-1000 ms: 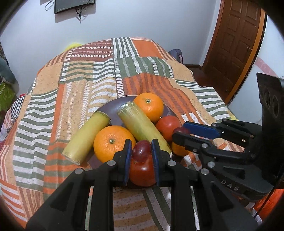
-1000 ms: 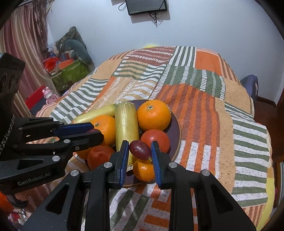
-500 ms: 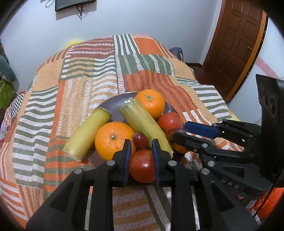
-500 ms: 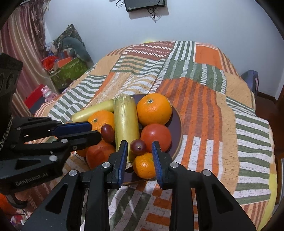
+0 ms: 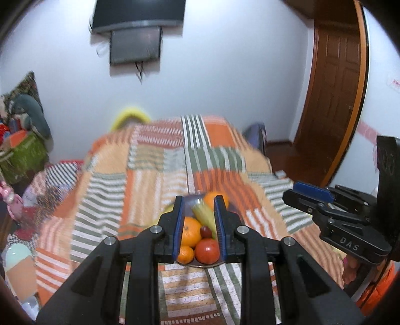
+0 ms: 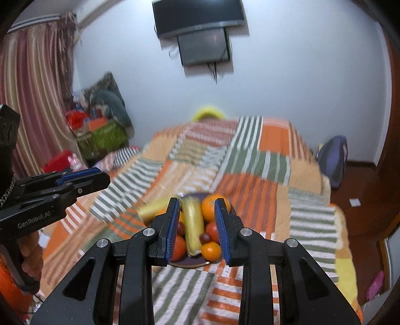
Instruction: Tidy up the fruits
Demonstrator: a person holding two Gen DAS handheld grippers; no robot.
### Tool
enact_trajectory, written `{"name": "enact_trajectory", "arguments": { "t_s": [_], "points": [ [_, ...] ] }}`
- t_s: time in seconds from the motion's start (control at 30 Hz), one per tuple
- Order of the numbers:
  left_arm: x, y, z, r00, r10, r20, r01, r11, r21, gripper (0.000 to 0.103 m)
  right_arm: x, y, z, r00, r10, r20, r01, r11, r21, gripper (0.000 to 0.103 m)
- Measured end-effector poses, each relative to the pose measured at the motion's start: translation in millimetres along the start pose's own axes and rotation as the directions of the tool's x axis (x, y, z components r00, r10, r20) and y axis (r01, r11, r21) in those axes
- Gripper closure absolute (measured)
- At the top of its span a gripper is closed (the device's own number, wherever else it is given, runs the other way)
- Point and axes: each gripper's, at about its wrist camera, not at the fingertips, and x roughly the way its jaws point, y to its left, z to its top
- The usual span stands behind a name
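A dark plate [image 5: 197,265] [image 6: 190,265] on the patchwork bedspread [image 5: 155,190] holds oranges [image 5: 191,231] [image 6: 208,206], red tomatoes [image 5: 207,251] [image 6: 212,228], two long yellow-green fruits [image 6: 192,225] and dark grapes [image 5: 205,231] [image 6: 205,237]. My left gripper [image 5: 199,200] hangs well above and in front of the plate. Its blue pads stand a narrow gap apart with nothing between them. My right gripper [image 6: 196,200] hovers beside it at the same height, also narrowly open and empty. Each gripper shows in the other's view [image 5: 291,192] [image 6: 105,176].
The bed fills the middle; the picture is blurred. A wall-mounted screen [image 6: 200,17] hangs behind it. Striped curtains [image 6: 37,100] and piled boxes [image 6: 100,137] stand at the left. A wooden door [image 5: 335,87] and a bag [image 6: 335,160] on the floor are at the right.
Both grippers let go of their grapes, which now lie on the plate. Both then rose and drew back from the plate, so the fruit looks small and far.
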Motion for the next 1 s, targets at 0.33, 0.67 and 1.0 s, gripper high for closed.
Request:
{"name": "enact_trajectory", "arguments": {
  "t_s": [0.33,0.67,1.0],
  "points": [
    [-123.0,-16.9,8.0,0.971,0.044,0.236,-0.037,0.999,-0.034,0.057,-103.4,46.1,17.5,0.972,0.012,0.234,-0.005,1.0,-0.03,0.077],
    [-192.5,-35.1,-5.9,0.914,0.109,0.39,-0.114,0.993,-0.009,0.02,-143.3,68.5,8.8,0.939,0.008,0.344,0.002,1.0,-0.029,0.05],
    [-206.0,-41.9,-19.6,0.898,0.122,0.424,-0.132,0.991,-0.004,0.004,-155.5,79.8,0.7,0.914,-0.068,0.4,0.083,0.996,-0.021,0.017]
  ]
}}
